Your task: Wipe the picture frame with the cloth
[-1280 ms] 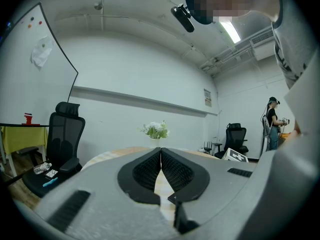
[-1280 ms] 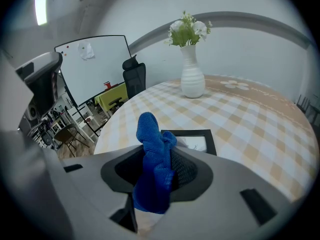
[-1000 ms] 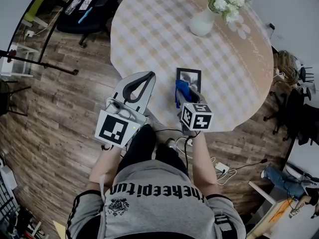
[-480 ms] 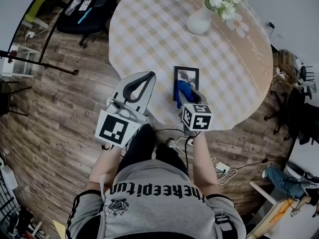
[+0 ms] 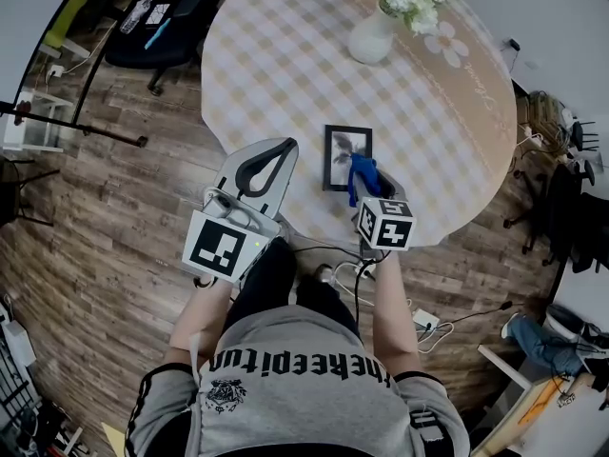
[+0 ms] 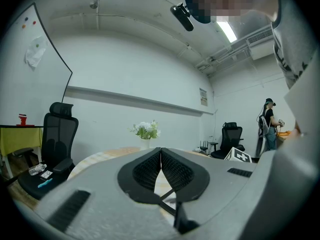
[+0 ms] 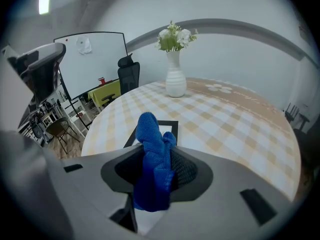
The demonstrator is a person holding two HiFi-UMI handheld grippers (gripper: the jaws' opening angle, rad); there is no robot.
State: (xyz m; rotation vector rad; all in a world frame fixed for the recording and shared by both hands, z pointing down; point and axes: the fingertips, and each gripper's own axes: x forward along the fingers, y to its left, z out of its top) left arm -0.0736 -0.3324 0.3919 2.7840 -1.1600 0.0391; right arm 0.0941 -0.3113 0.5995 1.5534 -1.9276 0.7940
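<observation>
Right gripper (image 5: 365,177) clamped on blue cloth (image 5: 359,169). Picture frame (image 5: 341,152) flat on table (image 5: 285,65) just ahead, slightly left, long side running near-to-far. Left gripper (image 5: 269,156) closed, empty, further left of frame; right one nearer.

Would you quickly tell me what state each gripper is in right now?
Left gripper: closed, holding nothing.
Right gripper: closed on the blue cloth.
</observation>
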